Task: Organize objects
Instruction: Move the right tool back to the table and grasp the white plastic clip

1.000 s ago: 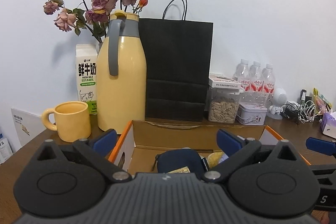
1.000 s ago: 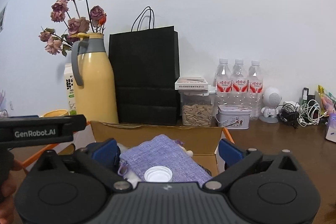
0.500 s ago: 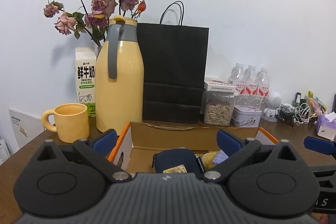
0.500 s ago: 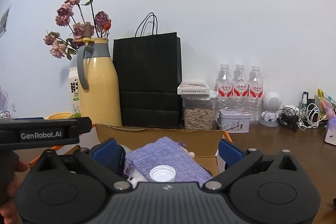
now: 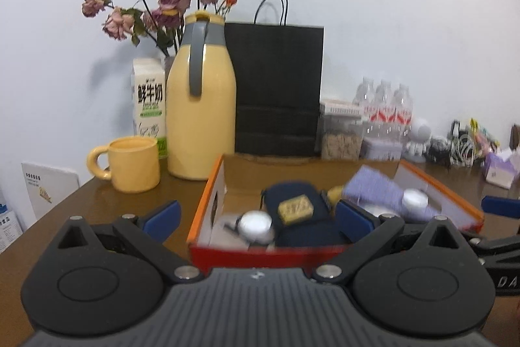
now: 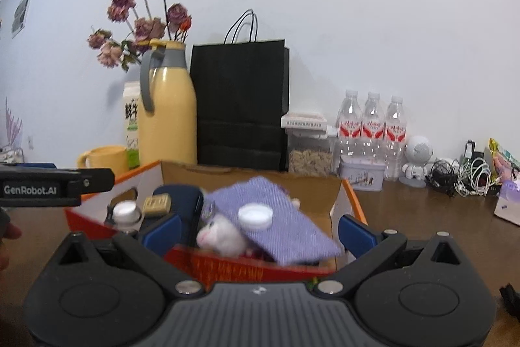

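Both tools, left tool (image 5: 256, 217) and right tool (image 6: 258, 228), hang wide and hold nothing over the box (image 5: 208, 200) on the counter (image 5: 97, 204). Inside lie a purple pouch (image 6: 279, 217), a dark case (image 5: 302, 217) and, seemingly, jars. Judging by this, picking comes next: choose one item and descend.

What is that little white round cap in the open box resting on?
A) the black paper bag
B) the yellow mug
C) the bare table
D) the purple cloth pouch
D: in the right wrist view the white cap lies on top of the purple cloth pouch inside the cardboard box.
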